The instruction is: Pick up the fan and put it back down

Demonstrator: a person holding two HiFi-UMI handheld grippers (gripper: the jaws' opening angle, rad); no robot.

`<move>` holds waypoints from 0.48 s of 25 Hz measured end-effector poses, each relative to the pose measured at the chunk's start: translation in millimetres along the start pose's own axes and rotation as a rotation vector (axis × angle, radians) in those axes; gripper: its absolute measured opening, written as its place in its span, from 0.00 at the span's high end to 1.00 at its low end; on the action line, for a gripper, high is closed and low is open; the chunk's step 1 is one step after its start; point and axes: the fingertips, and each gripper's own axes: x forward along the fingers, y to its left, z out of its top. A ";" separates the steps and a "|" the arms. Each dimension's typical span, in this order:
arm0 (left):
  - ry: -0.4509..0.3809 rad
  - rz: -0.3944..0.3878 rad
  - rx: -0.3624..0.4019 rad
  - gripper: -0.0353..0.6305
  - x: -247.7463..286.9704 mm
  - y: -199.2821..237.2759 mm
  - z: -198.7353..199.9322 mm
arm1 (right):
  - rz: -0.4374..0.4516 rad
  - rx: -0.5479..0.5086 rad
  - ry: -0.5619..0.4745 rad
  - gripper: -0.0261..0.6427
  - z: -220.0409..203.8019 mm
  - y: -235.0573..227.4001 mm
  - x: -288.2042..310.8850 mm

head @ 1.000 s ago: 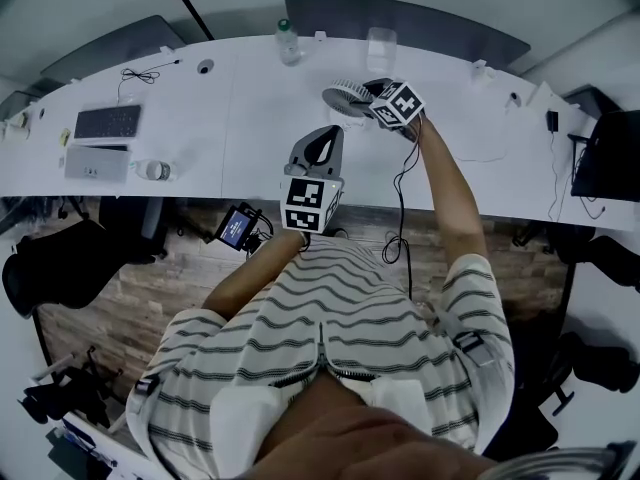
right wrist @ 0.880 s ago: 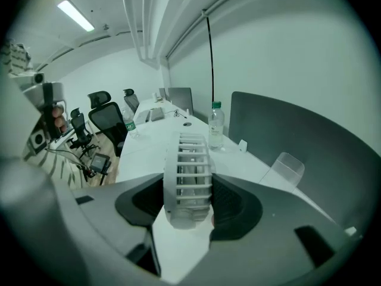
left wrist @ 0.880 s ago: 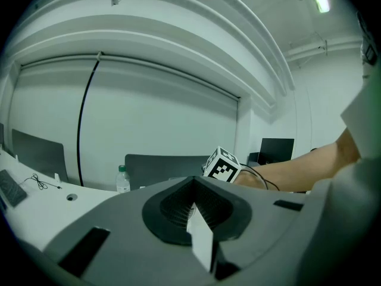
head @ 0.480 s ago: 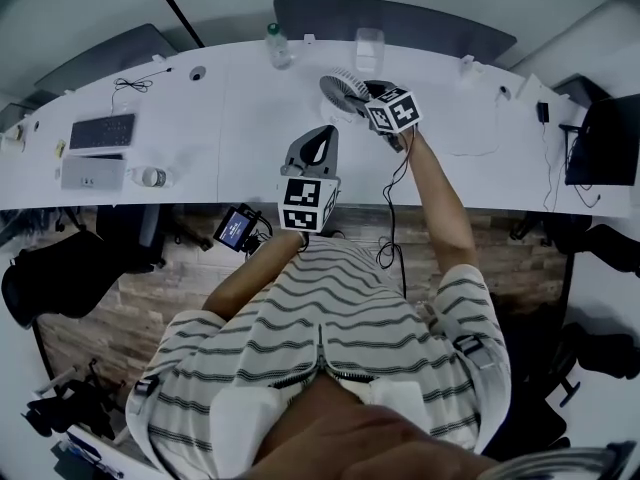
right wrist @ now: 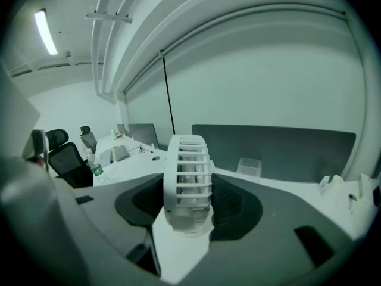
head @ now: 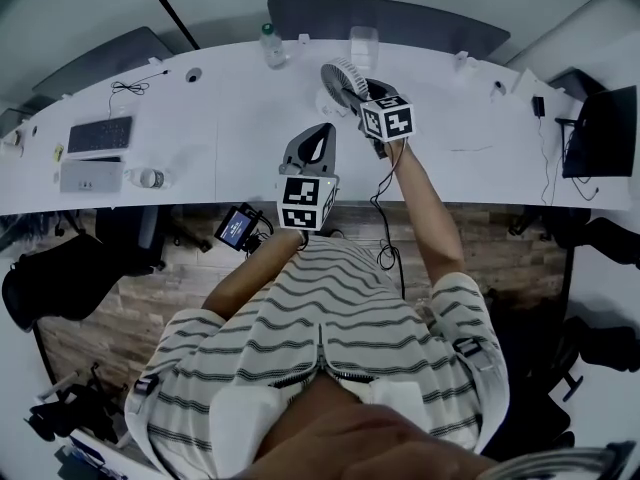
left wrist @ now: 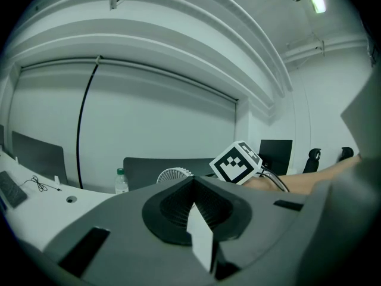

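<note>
The long white desk [head: 220, 118] spans the head view, with the person in a striped shirt [head: 330, 338] standing at its near edge. The left gripper [head: 320, 136] hangs over that edge, well apart from the work. Its own view shows its jaws pressed together on nothing [left wrist: 191, 186]. The right gripper [head: 364, 98] reaches to the far side of the desk, and its jaws are pinched on the low part of the fan [right wrist: 189, 177], which stands edge-on between them. From above, the fan [head: 343, 76] sits just beyond the marker cube, tilted with its round grille partly on edge, near a clear cup [head: 365, 43] and a bottle [head: 268, 43]. It looks raised off the desk, though the gap beneath it cannot be seen. The lift seems to be under way. To do it well, the grip should stay firm on the base, since the head is the heavy end and may swing. The rise should be straight and slow, and the fan should be level before it goes back down on bare desk clear of the cup. A second ago the fan's grille lay flatter and lower in the head view. It now sits higher and more upright, and the marker cube has shifted left with it. The left gripper has not moved.
</note>
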 end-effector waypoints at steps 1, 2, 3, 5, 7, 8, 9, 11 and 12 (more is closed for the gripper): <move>0.000 0.003 -0.002 0.94 0.2 0.5 0.0 | -0.016 0.003 -0.011 0.63 1.7 0.5 -3.1; 0.000 0.007 -0.003 0.94 0.4 0.8 -0.2 | -0.028 0.007 -0.022 0.63 3.1 1.2 -6.3; 0.000 0.010 -0.005 0.94 0.5 0.8 -0.1 | -0.037 0.014 -0.033 0.63 4.1 2.1 -9.8; -0.003 0.016 -0.007 0.94 0.6 0.3 0.4 | -0.048 0.027 -0.057 0.63 6.3 4.1 -17.8; -0.004 0.020 -0.009 0.94 0.7 0.2 0.9 | -0.068 0.031 -0.082 0.63 9.4 6.7 -26.1; -0.004 0.022 -0.009 0.94 0.8 0.6 1.1 | -0.082 0.030 -0.096 0.63 11.6 8.2 -30.3; -0.004 0.025 -0.008 0.94 1.0 1.0 1.5 | -0.095 0.031 -0.112 0.63 14.1 9.6 -34.6; -0.007 0.031 -0.010 0.94 1.8 1.3 3.1 | -0.115 0.030 -0.140 0.63 19.0 12.7 -43.4; -0.008 0.034 -0.011 0.94 2.2 1.1 4.1 | -0.121 0.025 -0.151 0.63 20.6 14.3 -47.3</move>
